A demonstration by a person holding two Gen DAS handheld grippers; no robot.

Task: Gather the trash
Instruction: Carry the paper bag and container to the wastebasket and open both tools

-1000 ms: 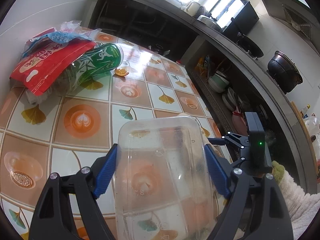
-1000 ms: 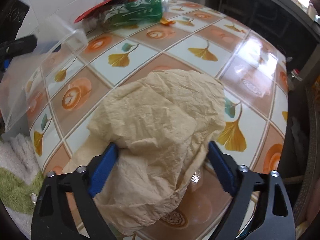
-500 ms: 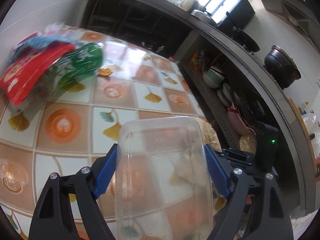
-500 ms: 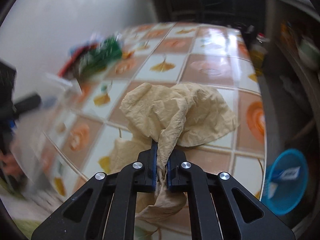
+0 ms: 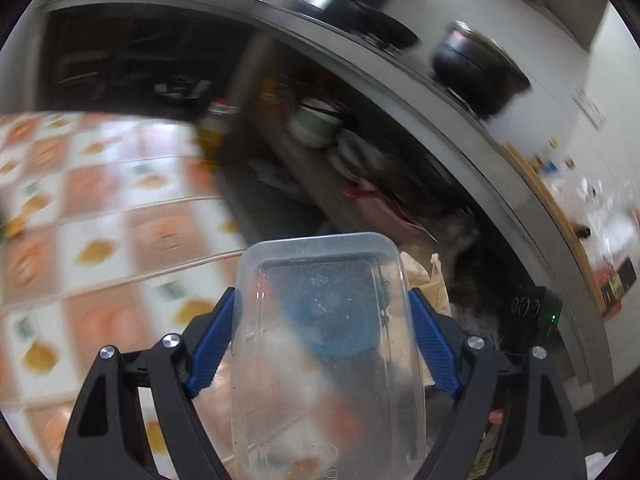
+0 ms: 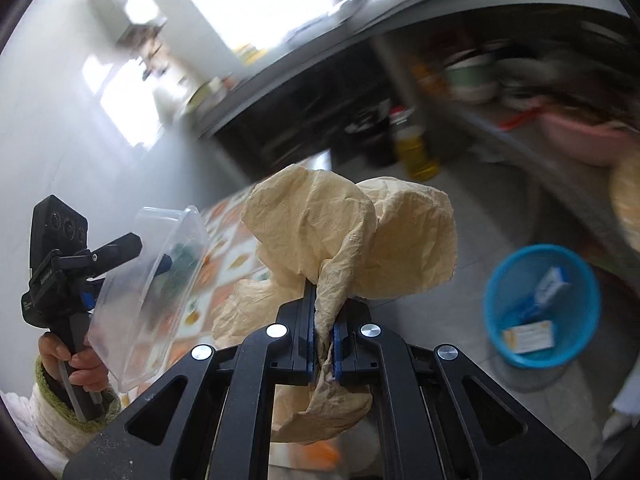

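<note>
Right gripper (image 6: 323, 332): blue pads pressed together, pinching a tan paper (image 6: 344, 240). Paper is caught at a twisted neck between the pads; the bulk balloons above and ahead of the fingertips, a shorter crumpled tail hangs below between the black arms. Paper is crinkled, soft, tissue-like, off the table.

Left gripper (image 5: 323, 340): jaws spread wide but clamped on a tub (image 5: 326, 344), pads against its two long sides. Tub is clear plastic, rectangular, rounded corners, cloudy with smears, open face toward the camera, far rim reaching past the fingertips. In the right wrist view the left gripper (image 6: 132, 268) sits at the left, gripped by a hand (image 6: 74, 364) in a fuzzy white-and-green cuff, tub (image 6: 154, 292) tilted, near the paper but apart from it.

Table (image 5: 100, 216), tiled orange and white with leaf print, lies left and below in the left view; its edge runs just beside the tub. Past the edge: grey floor, open. Blue bin (image 6: 540, 304) stands on the floor right of the right gripper, well apart, holding a couple of small cartons. Behind: long dark counter with shelves of bowls (image 5: 316, 128) underneath, a black pot (image 5: 478, 76) on top. Yellow bottle (image 6: 414, 148) on the floor by the counter post. Background blurred.
</note>
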